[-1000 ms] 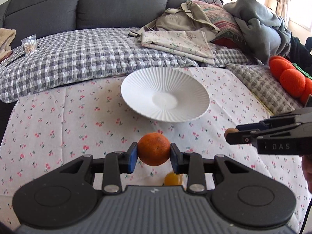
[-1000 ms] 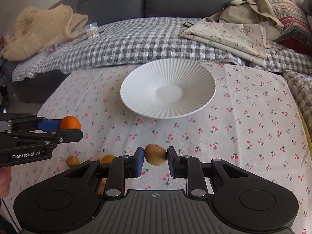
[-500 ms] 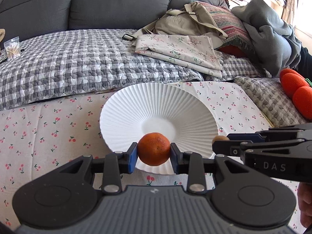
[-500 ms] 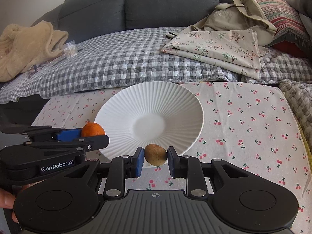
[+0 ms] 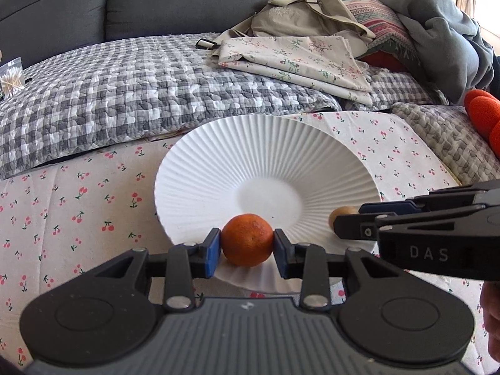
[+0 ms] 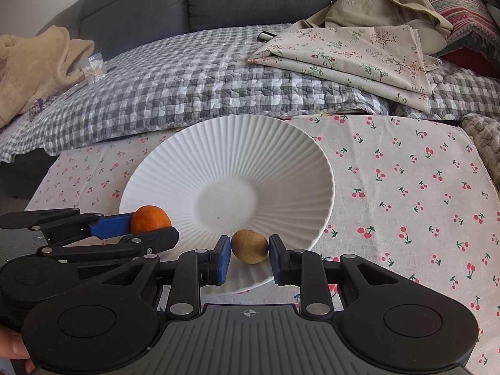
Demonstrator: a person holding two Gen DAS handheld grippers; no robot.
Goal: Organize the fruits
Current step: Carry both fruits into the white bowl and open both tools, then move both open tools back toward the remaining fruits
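Note:
A white ribbed plate (image 5: 281, 156) (image 6: 250, 150) sits on the cherry-print cloth. My left gripper (image 5: 247, 247) is shut on an orange (image 5: 247, 239), held over the plate's near rim; the orange also shows in the right wrist view (image 6: 150, 217). My right gripper (image 6: 249, 254) holds a brown kiwi (image 6: 250, 246) between its pads over the plate's near rim, with small gaps showing beside the fruit. The kiwi also shows in the left wrist view (image 5: 340, 214), at the tip of the right gripper (image 5: 350, 225). The two grippers are side by side.
A grey checked quilt (image 5: 109, 100) and a dark sofa (image 5: 156, 0) lie behind the cloth. Folded floral fabric (image 6: 350, 56), a beige bag (image 6: 384, 3) and a bag of cotton swabs (image 6: 93, 70) rest on the quilt. An orange knitted thing (image 5: 482, 109) is at right.
Both grippers have moved forward with their fruit from the near part of the cloth to the plate's near rim. The right gripper's pads look slightly wider apart around the kiwi.

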